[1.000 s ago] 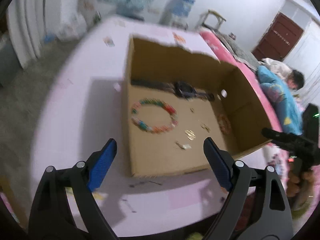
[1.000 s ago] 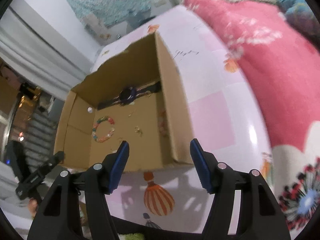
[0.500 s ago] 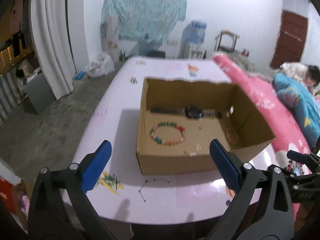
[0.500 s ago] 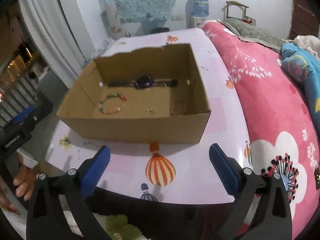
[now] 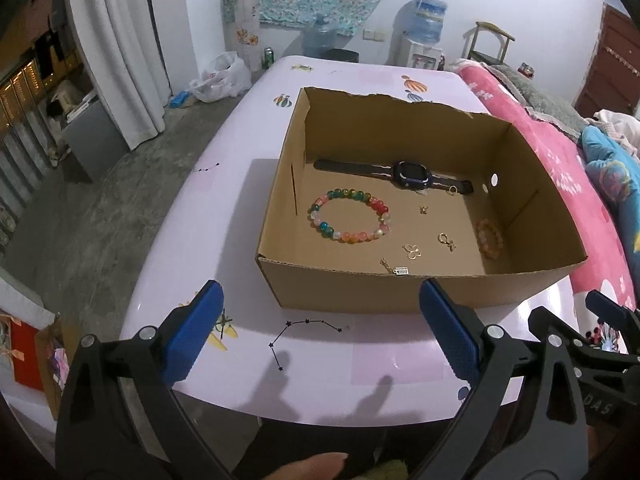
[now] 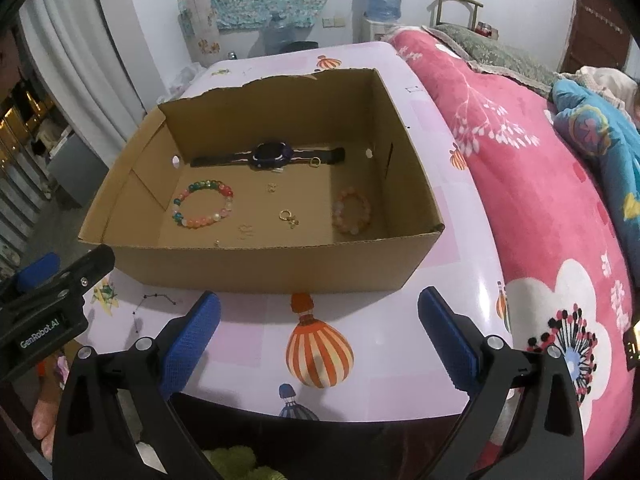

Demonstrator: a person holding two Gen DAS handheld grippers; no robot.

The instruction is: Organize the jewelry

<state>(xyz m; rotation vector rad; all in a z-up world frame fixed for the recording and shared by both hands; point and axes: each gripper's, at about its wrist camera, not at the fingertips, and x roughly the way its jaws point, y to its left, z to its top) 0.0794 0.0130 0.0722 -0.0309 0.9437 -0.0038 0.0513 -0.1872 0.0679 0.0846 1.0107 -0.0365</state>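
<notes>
An open cardboard box (image 5: 344,292) (image 6: 280,268) stands on a pink table. Inside lie a black watch (image 5: 408,170) (image 6: 272,155), a multicoloured bead bracelet (image 5: 349,216) (image 6: 202,202), a peach bead bracelet (image 5: 489,239) (image 6: 352,210) and several small gold earrings (image 5: 412,251) (image 6: 289,217). My left gripper (image 5: 320,334) is open and empty, held back over the table's near edge in front of the box. My right gripper (image 6: 318,332) is open and empty, also before the box's near wall.
The pink table (image 5: 320,364) (image 6: 256,332) has balloon prints. A bed with a pink floral blanket (image 6: 540,200) runs along the right side. A bare floor (image 5: 80,208) lies to the left. White curtains and water bottles stand at the back.
Both grippers have pulled back and up from close over the box to behind the table's near edge. Both stay open and empty.
</notes>
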